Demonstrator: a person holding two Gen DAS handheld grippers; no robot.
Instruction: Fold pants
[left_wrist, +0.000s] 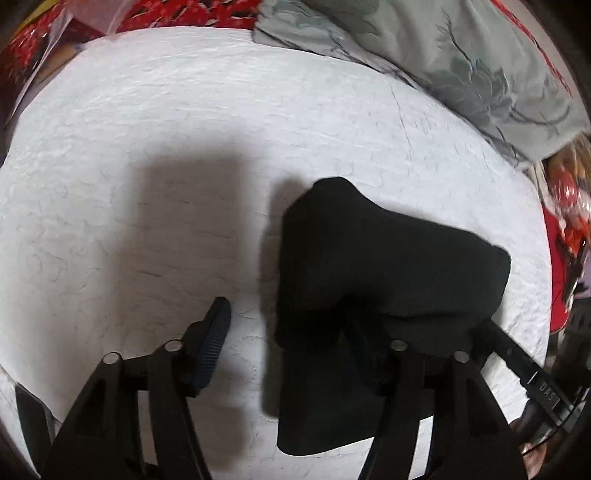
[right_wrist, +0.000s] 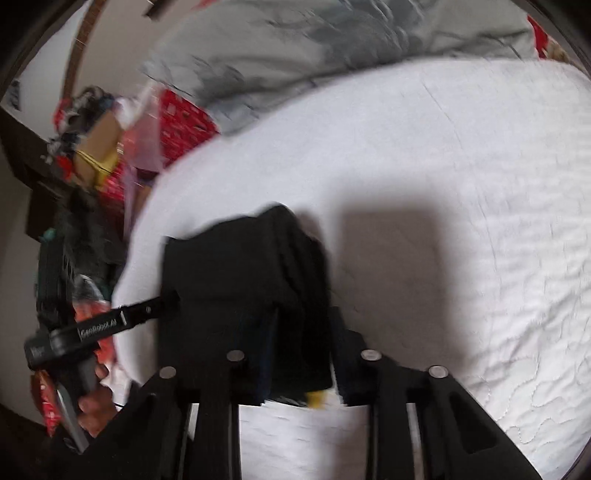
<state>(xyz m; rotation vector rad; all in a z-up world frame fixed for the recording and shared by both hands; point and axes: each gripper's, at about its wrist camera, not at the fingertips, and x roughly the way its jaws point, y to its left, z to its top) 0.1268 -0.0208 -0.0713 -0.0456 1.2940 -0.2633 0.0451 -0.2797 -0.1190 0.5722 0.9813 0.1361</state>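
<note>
Left gripper (left_wrist: 291, 332) fingers apart beside the pants (left_wrist: 388, 266); right gripper (right_wrist: 295, 354) seemingly clamps them.

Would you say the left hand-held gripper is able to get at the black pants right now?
Probably yes: the left hand-held gripper stands open right at the black pants, with nothing between them.

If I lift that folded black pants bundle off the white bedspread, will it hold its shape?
Probably not. The pants look soft and slumped, with rounded corners, so they would likely sag. Layered edges show in the right wrist view, so folds may slip open. On the quilted bedspread they should drag, not slide.
</note>
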